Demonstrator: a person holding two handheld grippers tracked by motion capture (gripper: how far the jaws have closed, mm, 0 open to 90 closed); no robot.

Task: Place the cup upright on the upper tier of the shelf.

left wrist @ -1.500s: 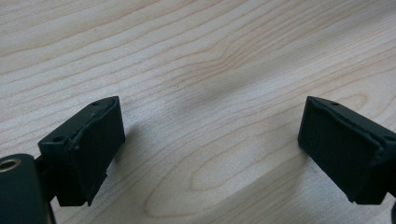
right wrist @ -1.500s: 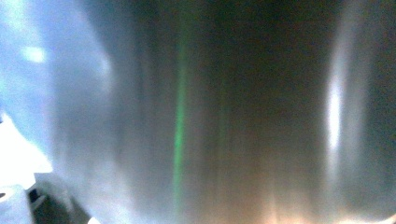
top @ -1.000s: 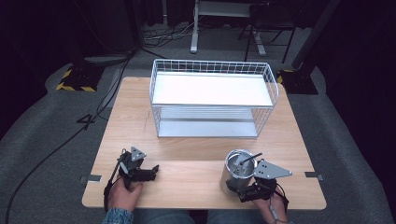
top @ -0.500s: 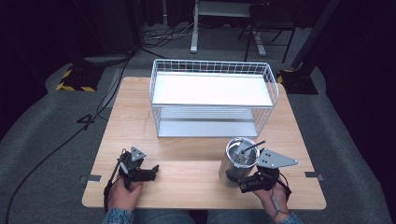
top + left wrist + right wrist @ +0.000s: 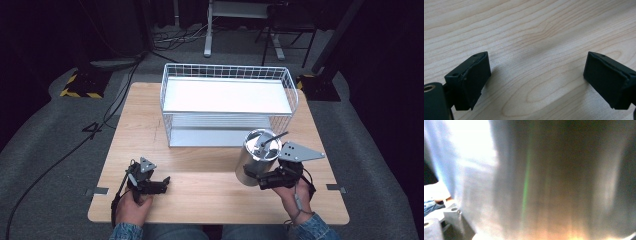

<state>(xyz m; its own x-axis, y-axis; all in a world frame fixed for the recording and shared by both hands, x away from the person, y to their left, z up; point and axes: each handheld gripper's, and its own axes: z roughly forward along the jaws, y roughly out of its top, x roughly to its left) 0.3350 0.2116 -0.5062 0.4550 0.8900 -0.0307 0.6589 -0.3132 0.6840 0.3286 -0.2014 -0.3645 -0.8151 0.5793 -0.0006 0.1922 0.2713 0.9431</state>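
Currently, at the left of the table (image 5: 200, 170), the left gripper (image 5: 161, 183) is resting low on the wood with its fingers (image 5: 471, 80) standing wide apart and nothing between them; bare grain is showing in the gap.

Mid-table, toward the far edge, a white wire basket (image 5: 227, 102) is standing with a flat white sheet inside it.

Right of centre, the steel canister (image 5: 257, 156) is being held slightly tilted in front of the basket's near right corner, a dark utensil (image 5: 270, 139) leaning out of its open top. The right gripper (image 5: 260, 181) is clamping the canister low on its wall; brushed metal is crowding the right gripper view.

Handling judgement: rigid, thin-walled, probably light, but the polished curved side is likely slippery. The low grip is leaving the top free to tip, so a hold nearer mid-height across the diameter looks safer; the loose utensil may shift.
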